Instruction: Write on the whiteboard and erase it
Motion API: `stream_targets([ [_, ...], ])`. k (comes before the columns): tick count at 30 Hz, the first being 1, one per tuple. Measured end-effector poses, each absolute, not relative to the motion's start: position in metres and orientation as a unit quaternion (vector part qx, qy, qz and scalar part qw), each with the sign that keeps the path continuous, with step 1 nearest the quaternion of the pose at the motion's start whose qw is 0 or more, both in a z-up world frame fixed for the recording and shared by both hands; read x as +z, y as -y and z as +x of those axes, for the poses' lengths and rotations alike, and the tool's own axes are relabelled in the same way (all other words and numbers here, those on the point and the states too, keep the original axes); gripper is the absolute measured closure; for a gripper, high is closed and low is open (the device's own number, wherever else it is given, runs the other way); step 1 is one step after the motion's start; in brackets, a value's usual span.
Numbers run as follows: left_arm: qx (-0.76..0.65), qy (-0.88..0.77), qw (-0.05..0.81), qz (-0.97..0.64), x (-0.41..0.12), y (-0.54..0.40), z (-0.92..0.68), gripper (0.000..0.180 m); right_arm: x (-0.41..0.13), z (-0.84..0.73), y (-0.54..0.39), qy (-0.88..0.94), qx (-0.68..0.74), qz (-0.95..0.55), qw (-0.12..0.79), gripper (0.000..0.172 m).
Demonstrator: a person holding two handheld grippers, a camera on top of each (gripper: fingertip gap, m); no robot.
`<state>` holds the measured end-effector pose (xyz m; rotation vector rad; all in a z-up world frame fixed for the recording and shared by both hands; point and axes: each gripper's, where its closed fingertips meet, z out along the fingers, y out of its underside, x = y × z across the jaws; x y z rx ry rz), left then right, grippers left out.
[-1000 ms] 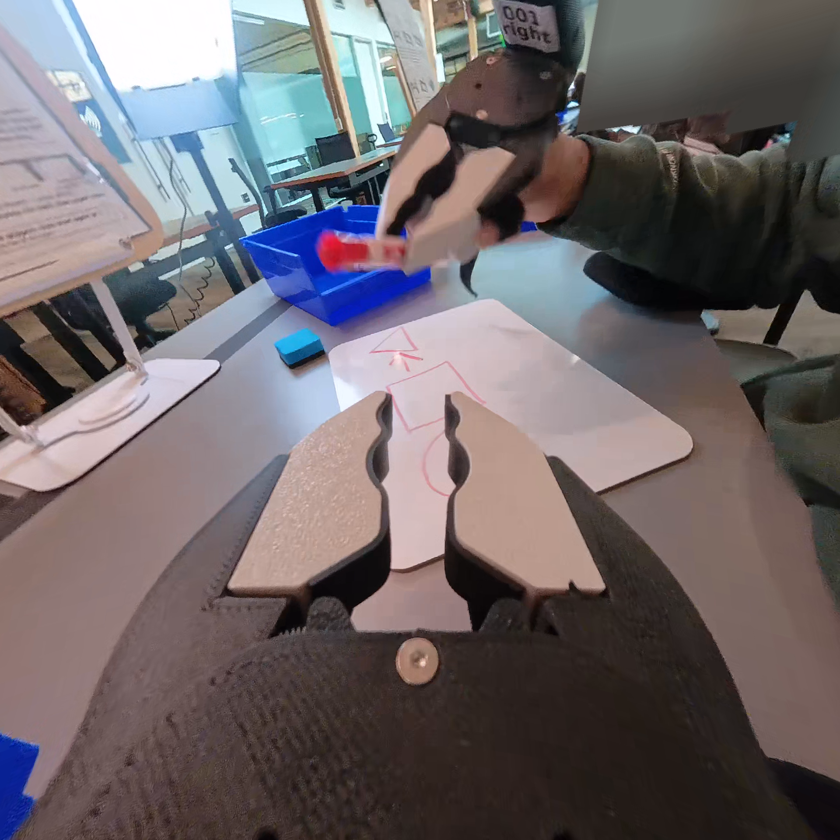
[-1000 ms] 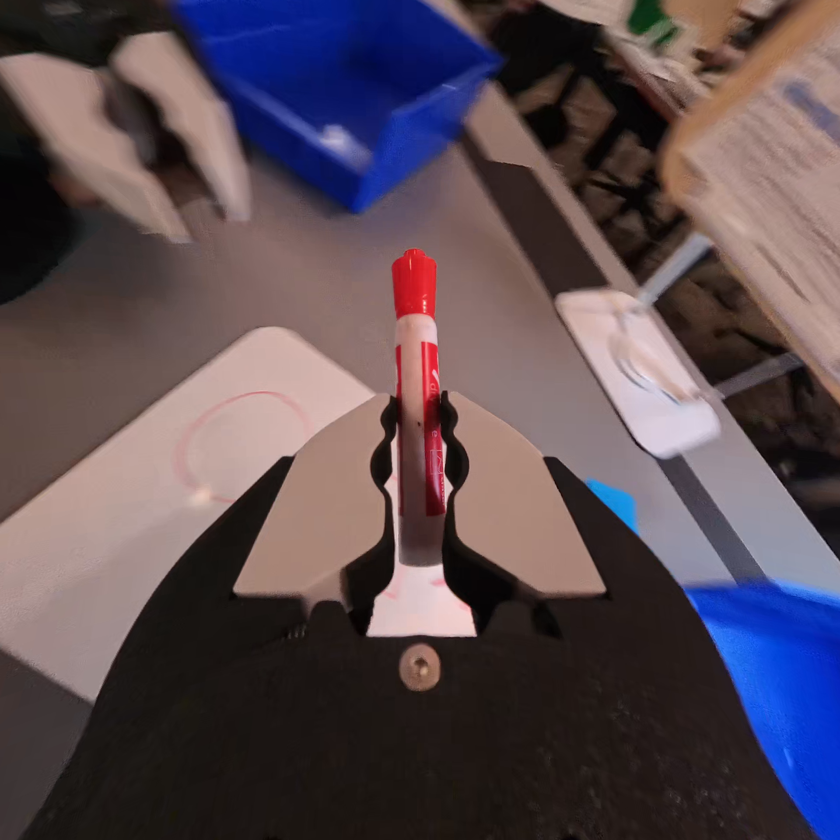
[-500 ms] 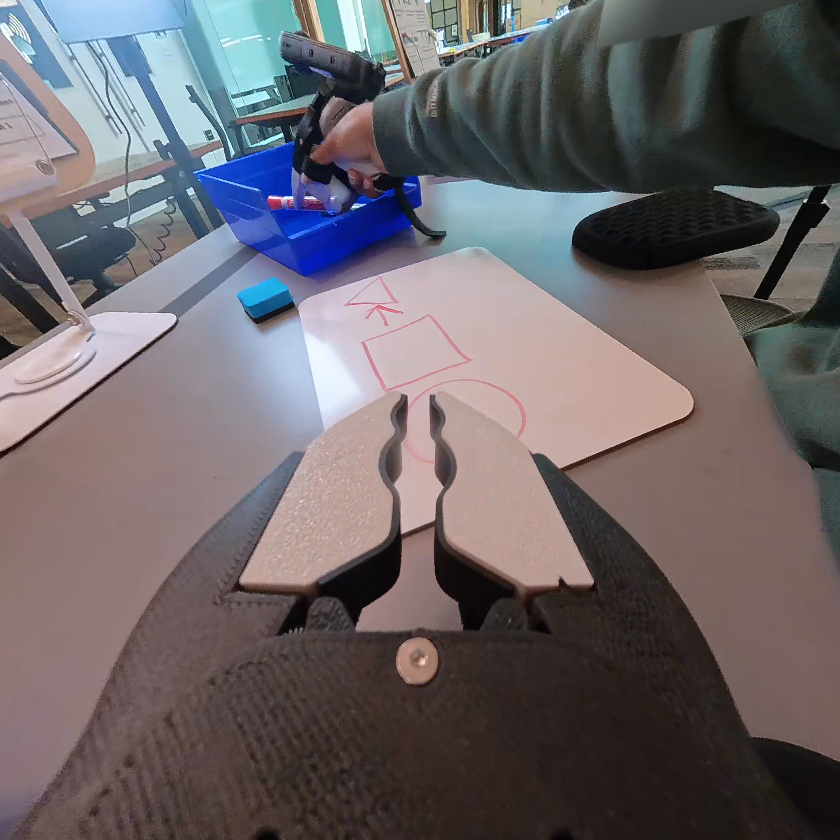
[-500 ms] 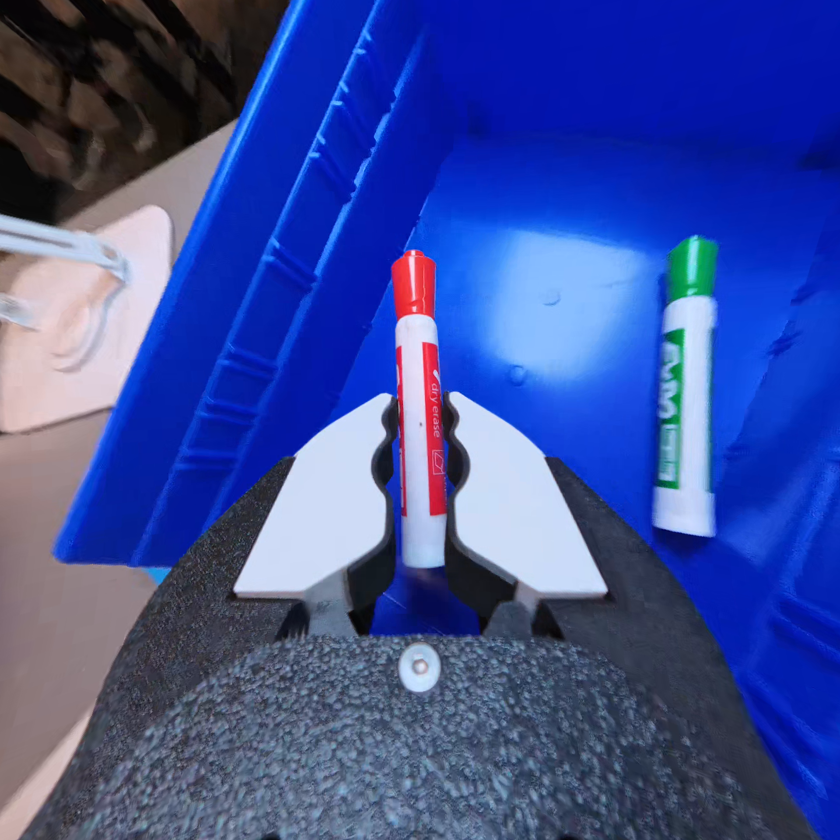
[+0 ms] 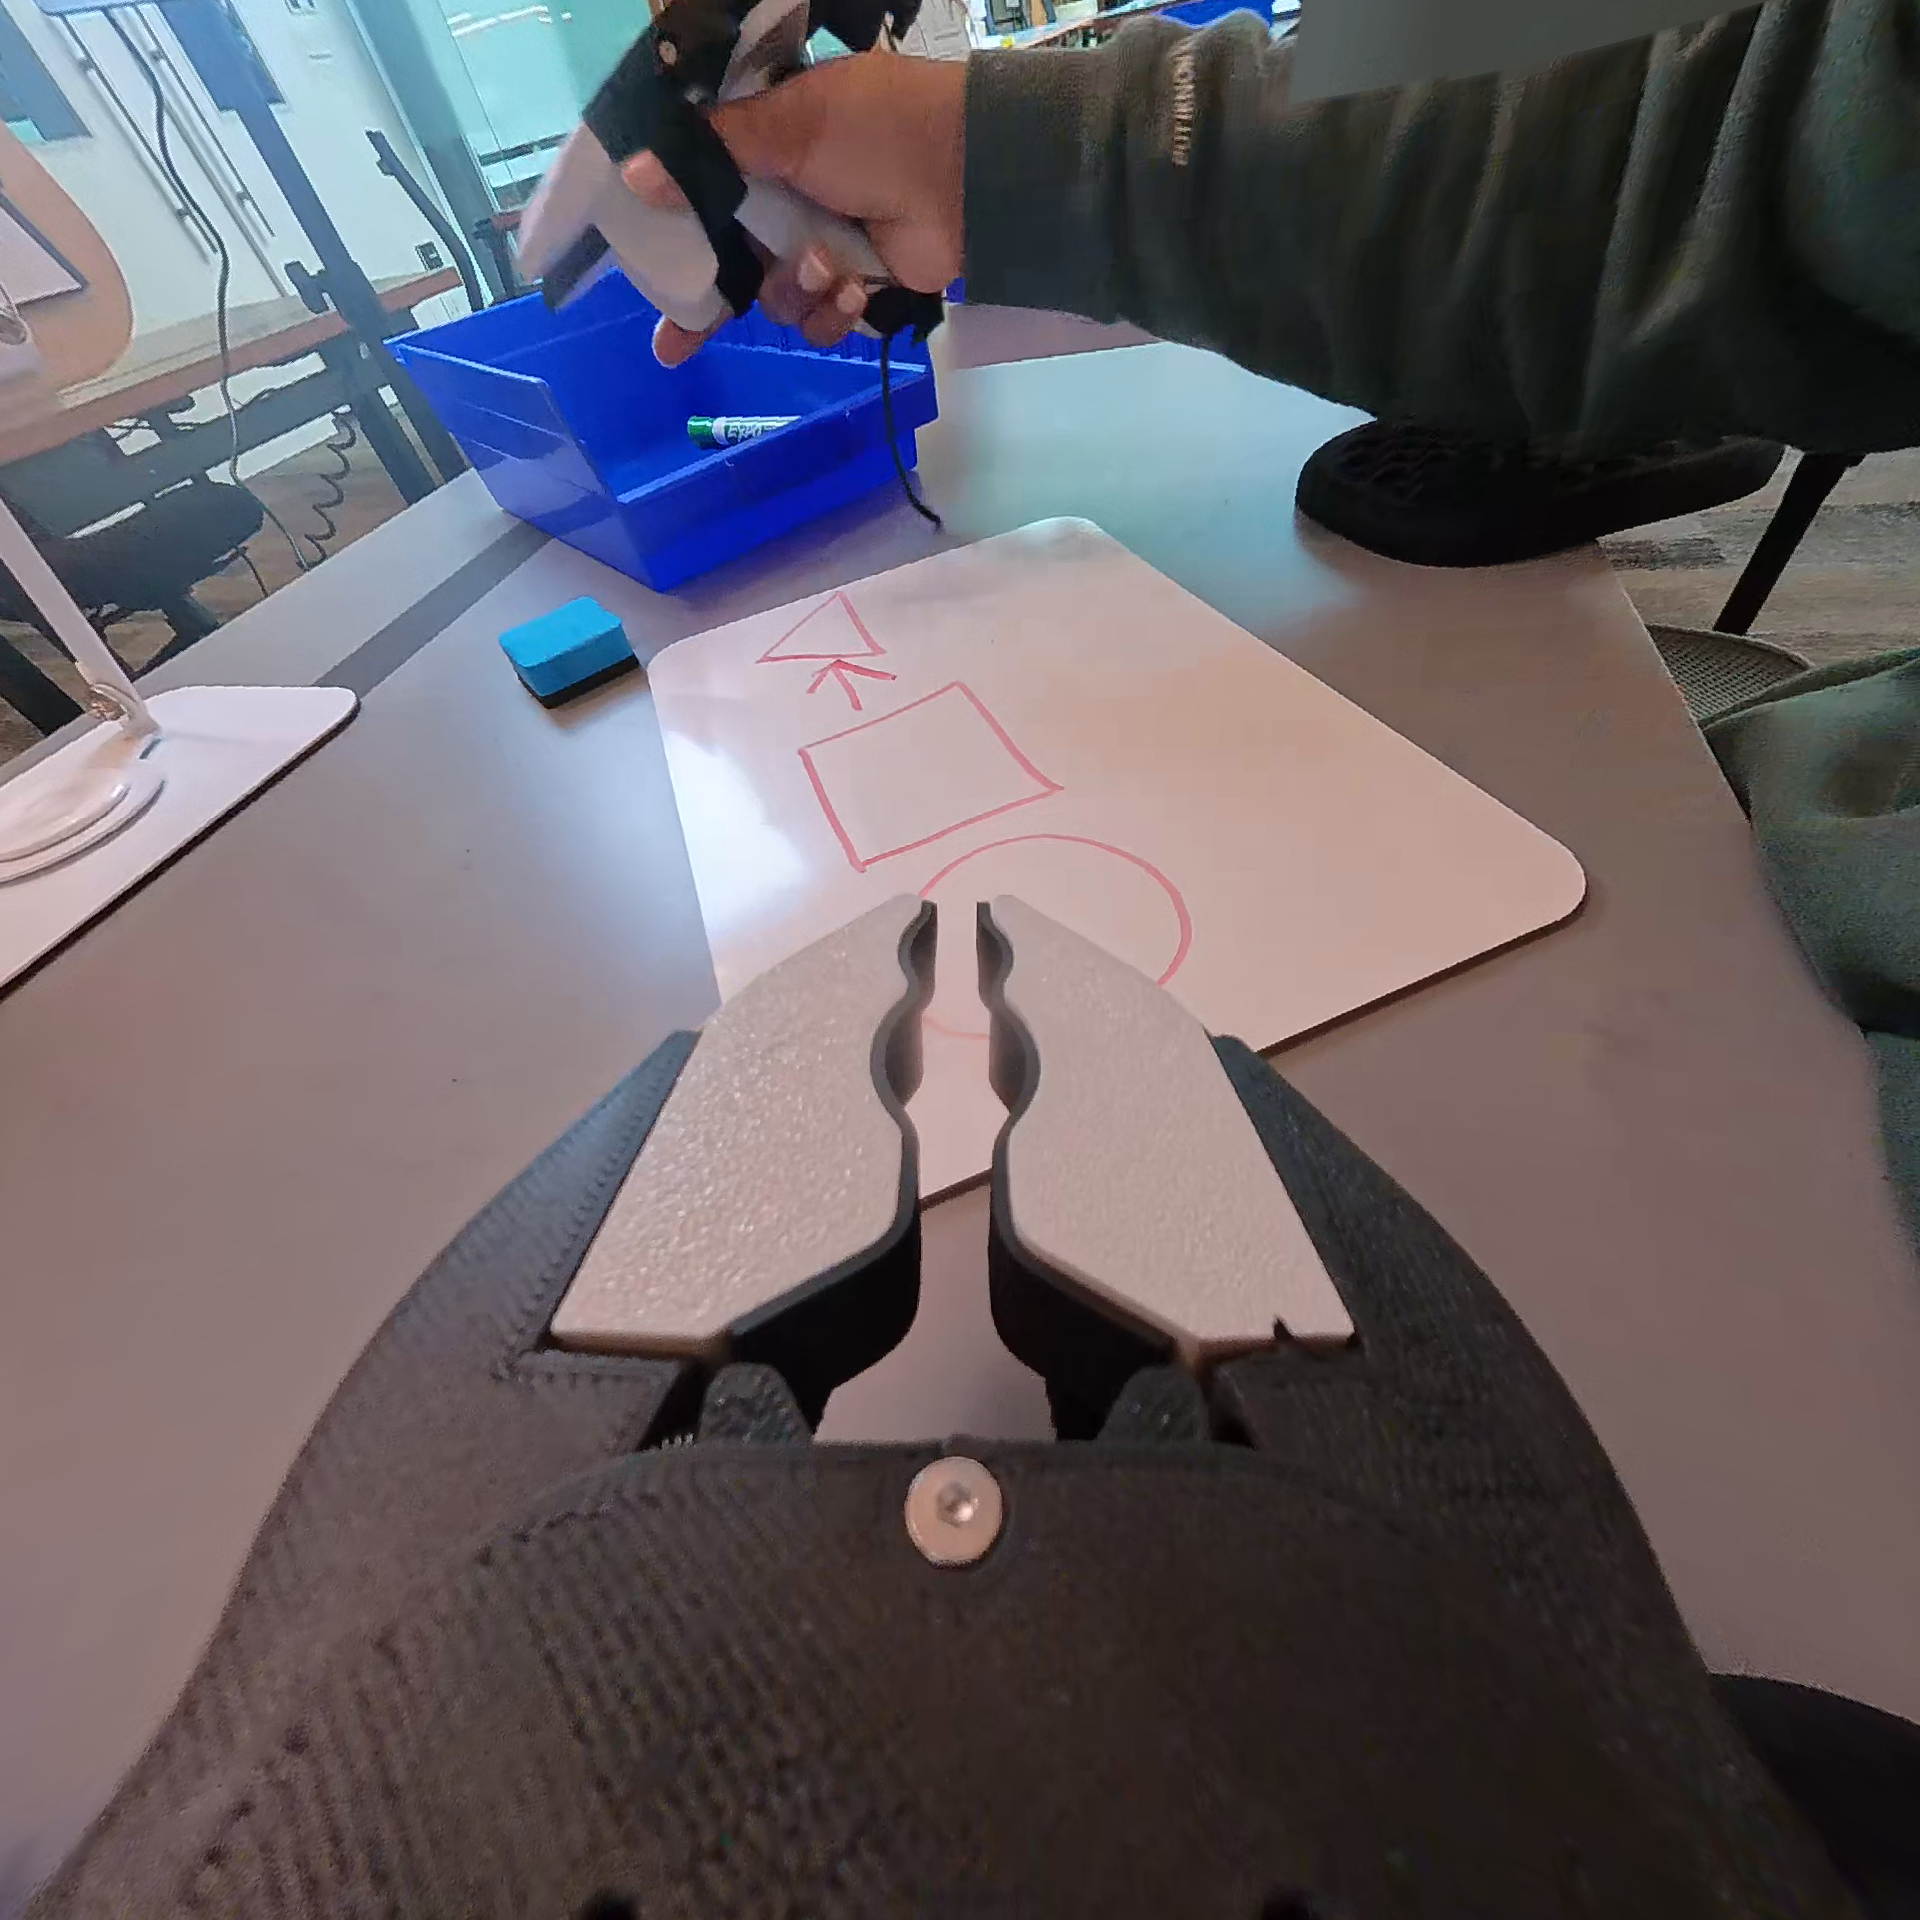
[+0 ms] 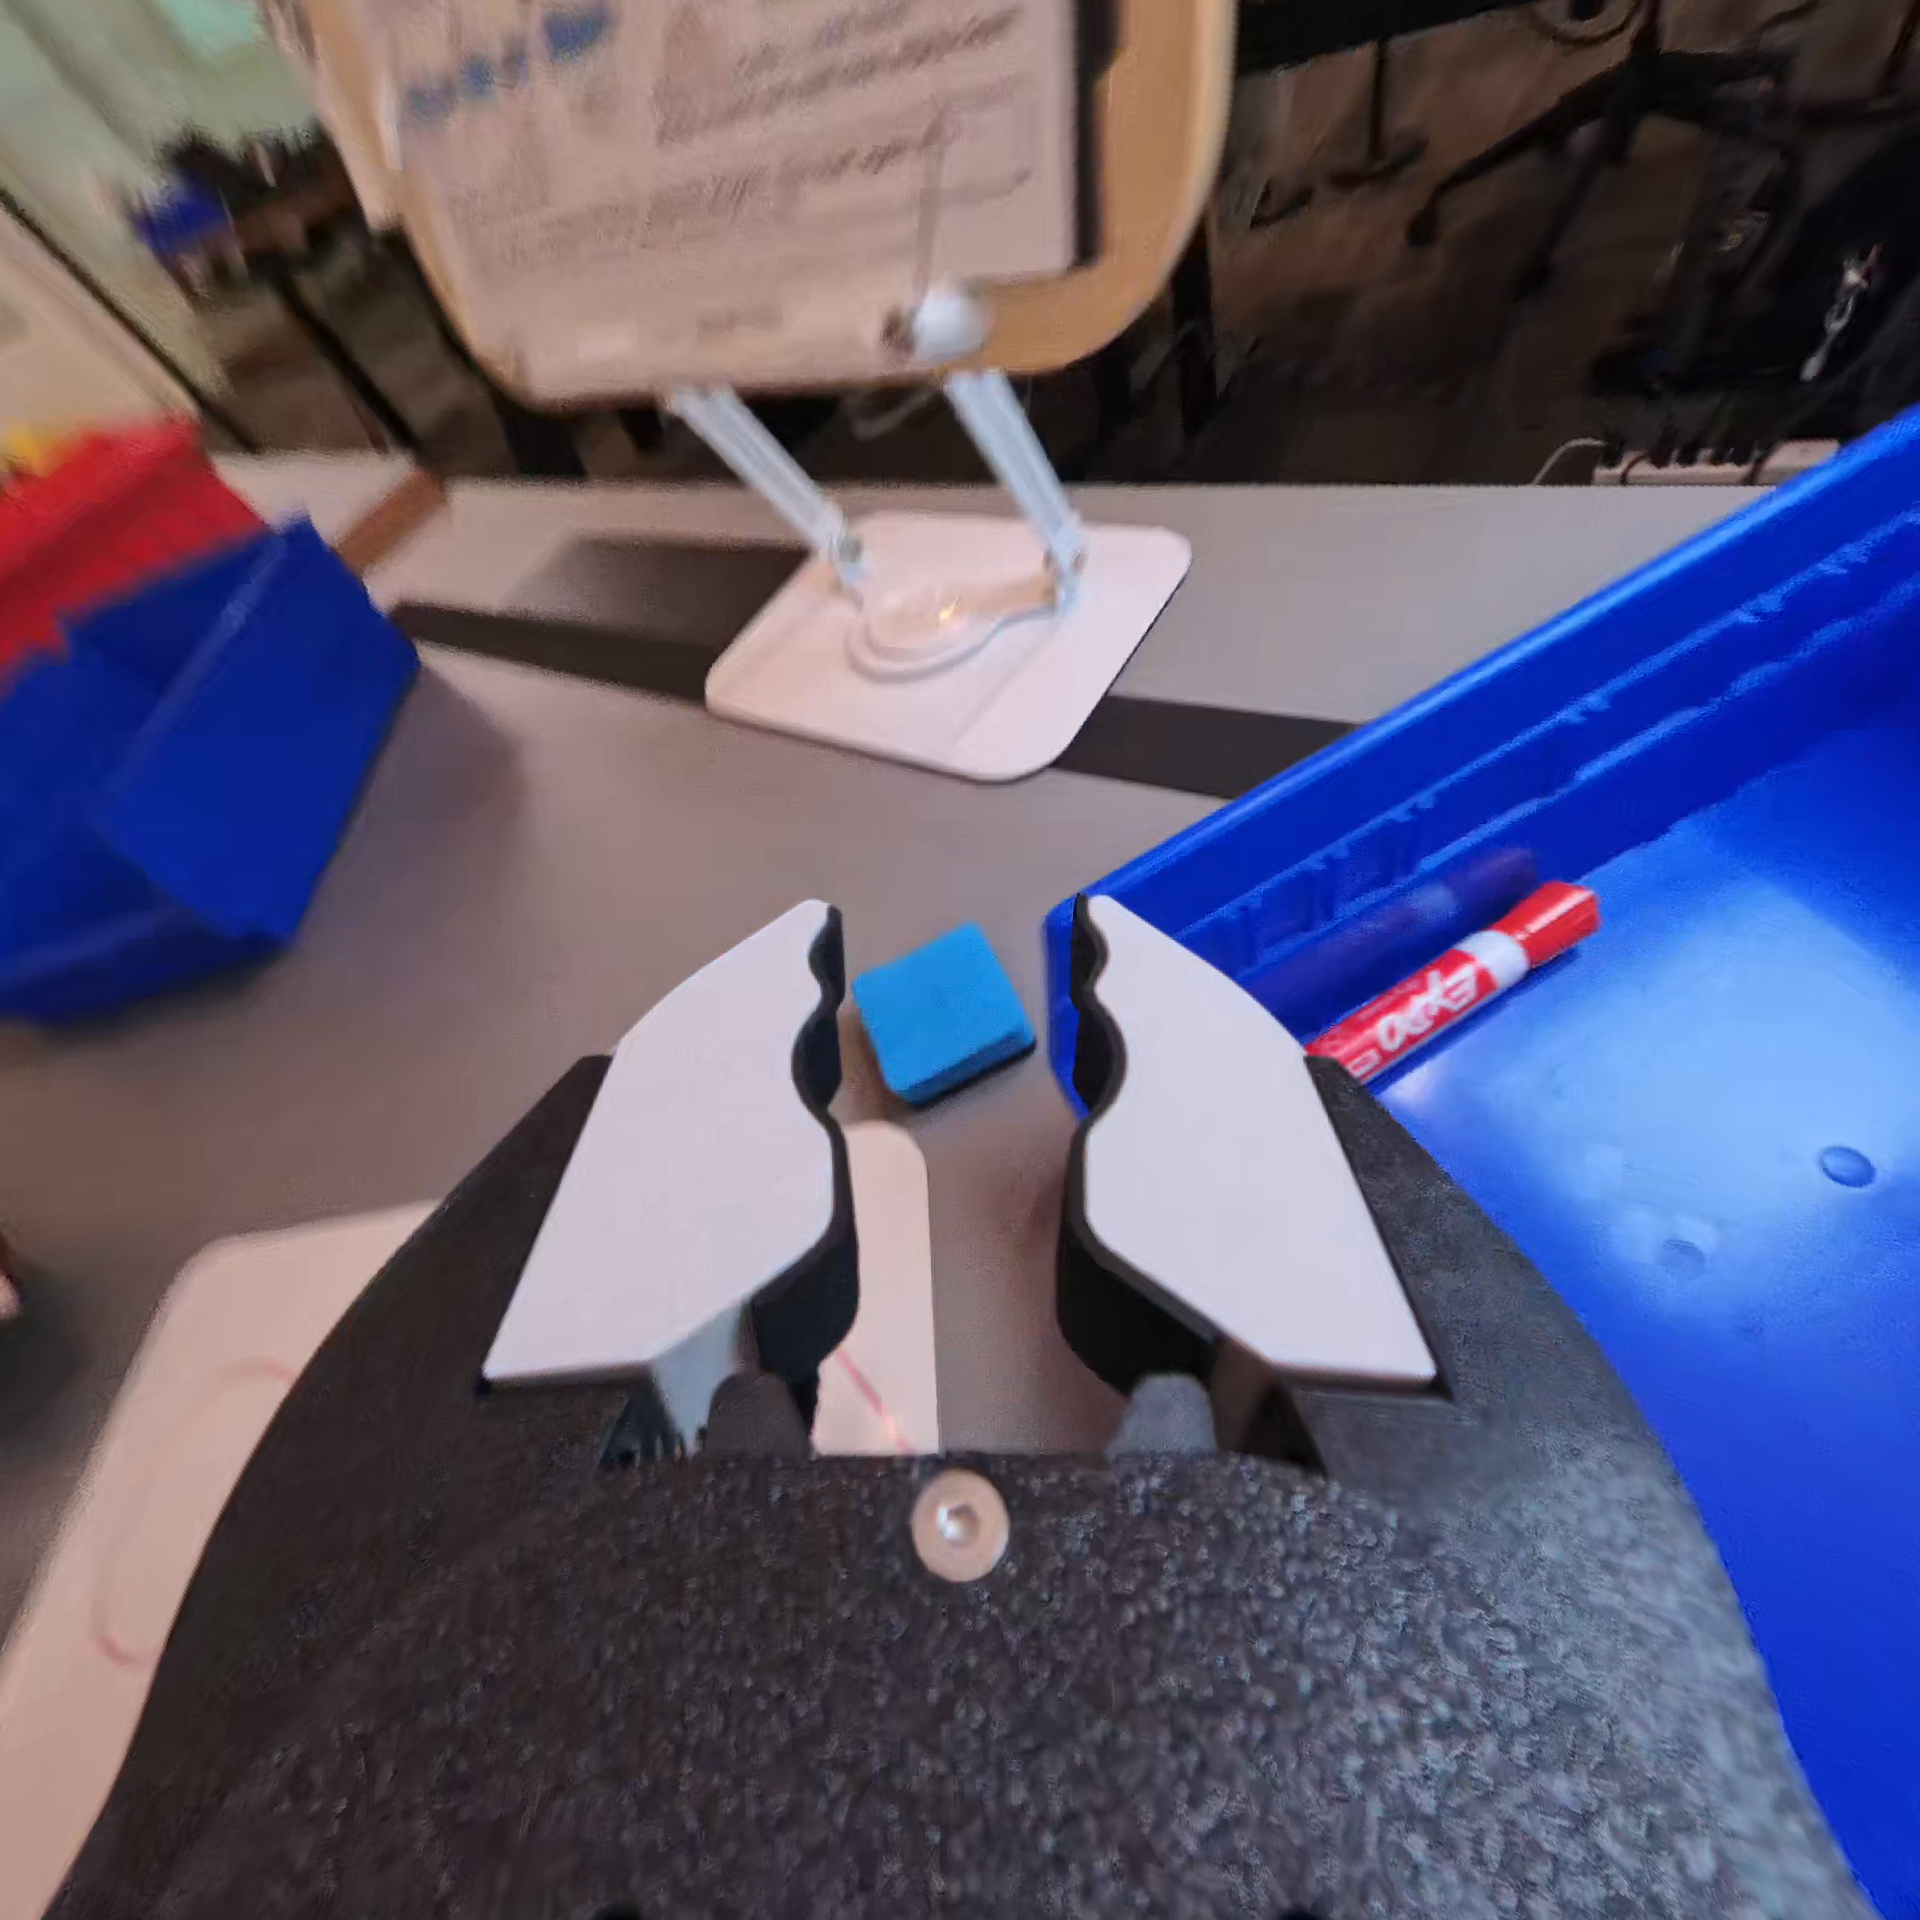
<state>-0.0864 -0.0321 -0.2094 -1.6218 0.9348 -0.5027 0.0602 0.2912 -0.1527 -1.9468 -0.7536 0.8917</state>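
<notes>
Right gripper (image 6: 951,940) spread wide, nothing between the pads, raised over the bench (image 6: 520,935) beside the blue bin's (image 6: 1455,821) near corner. Left gripper (image 5: 956,914) nearly pressed together, bare, over the whiteboard's (image 5: 1299,748) near edge. Eraser (image 6: 940,1013) just off the whiteboard's far corner, open bench leftward. Red marker (image 6: 1455,977) inside the bin, apparently against its wall.

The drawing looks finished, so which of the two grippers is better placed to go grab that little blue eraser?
Probably the right gripper: its jaws are open and empty, with the eraser lined up just ahead. The left gripper is nearly closed over the whiteboard.
</notes>
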Motion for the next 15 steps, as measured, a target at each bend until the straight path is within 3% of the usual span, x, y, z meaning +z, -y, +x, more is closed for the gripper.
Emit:
stream_targets([
  [7,-0.207,-0.404,0.565,-0.689,-0.21,0.033,-0.085,0.174,-0.236,0.02,-0.237,0.429,0.195,-0.802,0.366,0.119],
  [12,-0.204,-0.408,0.563,-0.689,-0.211,0.034,-0.086,0.174,-0.253,0.011,-0.265,0.412,0.162,-0.822,0.358,0.105],
  [15,-0.206,-0.41,0.56,-0.689,-0.213,0.034,-0.086,0.174,-0.262,0.002,-0.274,0.424,0.173,-0.821,0.34,0.107],
])
